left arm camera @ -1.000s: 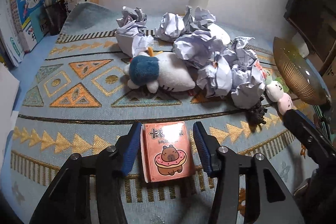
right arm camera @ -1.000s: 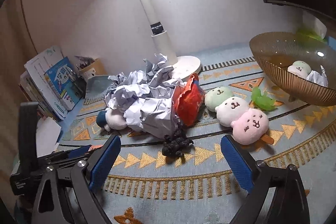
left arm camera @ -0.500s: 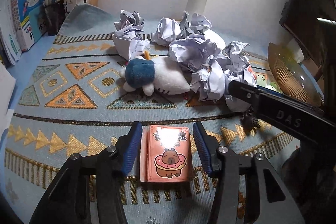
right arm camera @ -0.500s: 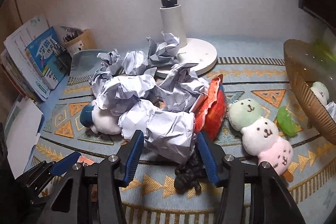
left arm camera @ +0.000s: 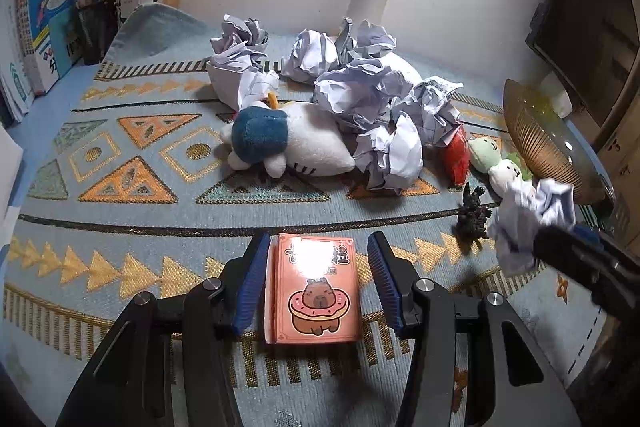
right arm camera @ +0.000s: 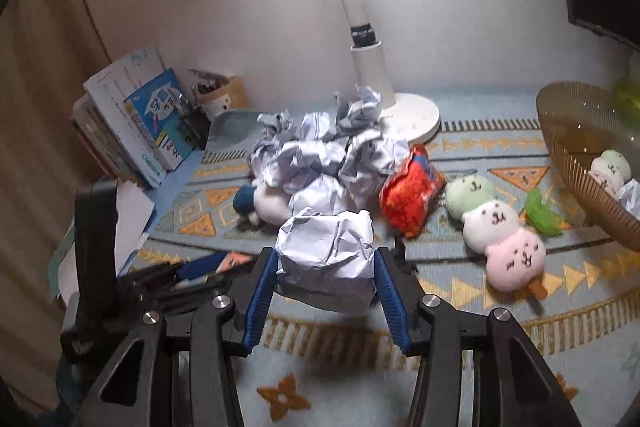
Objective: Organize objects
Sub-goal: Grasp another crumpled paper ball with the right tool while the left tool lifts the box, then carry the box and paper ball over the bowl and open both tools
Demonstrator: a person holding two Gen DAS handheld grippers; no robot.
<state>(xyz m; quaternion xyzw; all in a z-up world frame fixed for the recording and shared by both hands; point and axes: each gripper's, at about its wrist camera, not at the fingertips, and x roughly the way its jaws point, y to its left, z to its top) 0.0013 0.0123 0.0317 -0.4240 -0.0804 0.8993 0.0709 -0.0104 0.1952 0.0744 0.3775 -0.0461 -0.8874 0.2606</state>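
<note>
A crumpled paper ball (right arm camera: 327, 259) is being gripped above the patterned mat (right arm camera: 480, 367) by the right gripper (right arm camera: 326, 283), whose jaws are closing on it. A capybara card box (left arm camera: 313, 293) is being clamped on the mat by the left gripper (left arm camera: 313, 287).

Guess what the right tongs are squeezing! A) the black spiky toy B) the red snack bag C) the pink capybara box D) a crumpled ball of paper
D: in the right wrist view, the right tongs are closing with their blue pads against both sides of a crumpled paper ball, lifted off the mat.
</note>
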